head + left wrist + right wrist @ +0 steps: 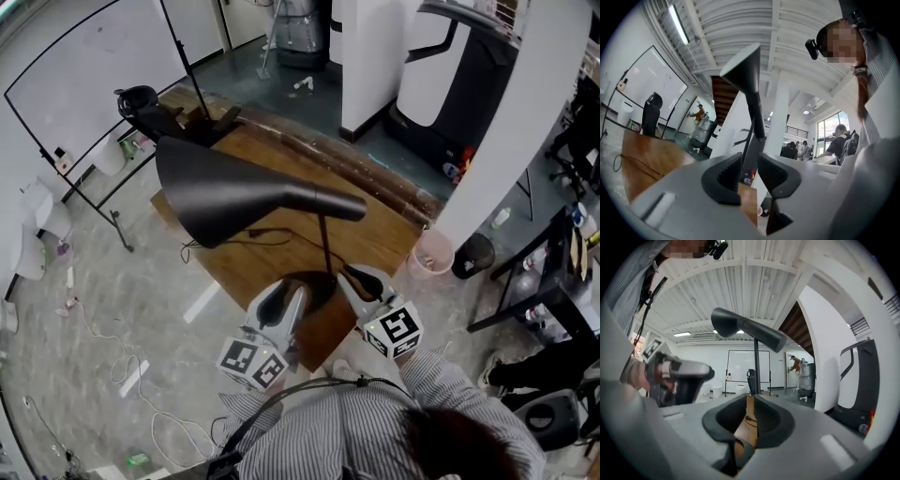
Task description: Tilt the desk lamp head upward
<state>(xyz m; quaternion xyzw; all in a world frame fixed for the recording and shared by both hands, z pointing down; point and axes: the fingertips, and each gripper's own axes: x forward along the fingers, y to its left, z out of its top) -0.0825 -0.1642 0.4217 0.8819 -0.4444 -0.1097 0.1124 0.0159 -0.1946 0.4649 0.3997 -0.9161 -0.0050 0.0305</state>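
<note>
Two tools in play, both low down by the foot of the desk lamp [246,192]. Left tool [749,164] has its jaws partway apart and isn't pinching anything; from its own view the lamp's neck just lines up with the gap, further off. Right tool [751,404] has its jaws almost together, with only a thin slit of wood showing through, nothing in it.

From the head view the lamp's dark round base [314,284] sits between the two tools, near the front corner of the worktop [380,234]. A thin stem [324,242] goes up to the lamp head [225,187], a big black cone that narrows into a tube. In the right gripper view the cone end sits higher than the tube end.

The worktop is plain brown wood with a rougher, darker far edge. A black cord [253,234] trails across it, and some dark gear [150,108] sits on the far end.

Room-wise: mottled grey floor [103,300] with loose white cables [127,375] and bits of litter, a big whiteboard [89,84] on a stand to the left, a fat white pillar [375,56], and a pale bin [431,253] just off the worktop's right edge. There's a ribbed white ceiling [740,287] overhead, and a person in orange [794,363] is way off in the back.
</note>
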